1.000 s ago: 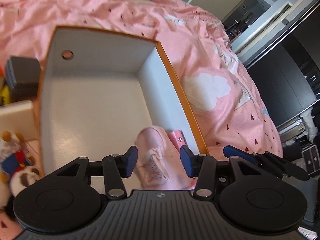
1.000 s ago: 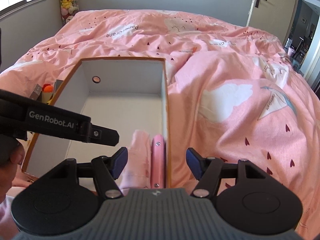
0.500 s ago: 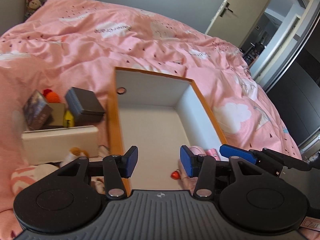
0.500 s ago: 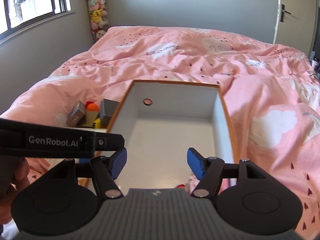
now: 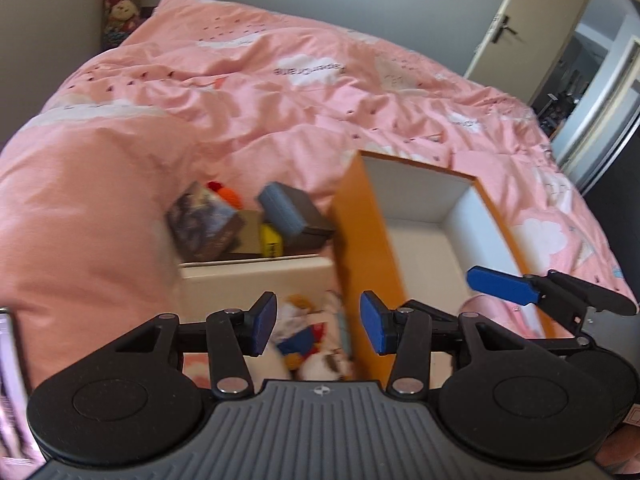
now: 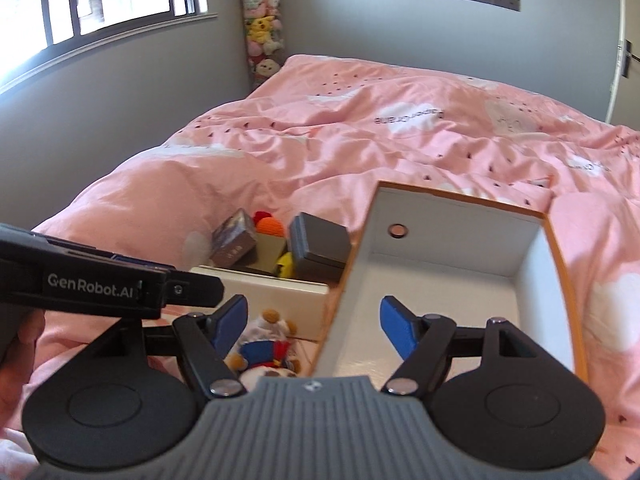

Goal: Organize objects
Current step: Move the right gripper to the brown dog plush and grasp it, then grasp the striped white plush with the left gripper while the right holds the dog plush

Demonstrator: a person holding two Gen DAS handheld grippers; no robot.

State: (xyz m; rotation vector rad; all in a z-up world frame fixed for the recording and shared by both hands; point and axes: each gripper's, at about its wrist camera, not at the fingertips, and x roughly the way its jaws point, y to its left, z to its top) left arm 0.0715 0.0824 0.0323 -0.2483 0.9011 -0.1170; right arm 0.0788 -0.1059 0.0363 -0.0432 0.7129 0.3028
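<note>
An orange box with a white inside [image 5: 366,240] [image 6: 448,280] lies on the pink bed. A pink item [image 5: 476,305] shows at its near right corner in the left wrist view. Left of the box a cream tray [image 5: 256,280] [image 6: 280,286] holds a dark patterned box [image 5: 204,216], a grey case [image 5: 292,212] [image 6: 320,246], a yellow item [image 6: 286,266] and an orange ball [image 6: 270,226]. A plush toy [image 5: 304,336] [image 6: 264,344] lies in front of the tray. My left gripper [image 5: 318,328] is open and empty above the plush. My right gripper [image 6: 312,326] is open and empty over the box's left wall.
The pink duvet [image 6: 400,140] covers the whole bed and bulges at the left. A window and a hanging column of plush toys [image 6: 264,40] are at the far left wall. A door [image 5: 532,28] stands open at the far right.
Both grippers have swung left and drawn back from inside the orange box. The tray and plush toy are now in front of them. Both stay open.
</note>
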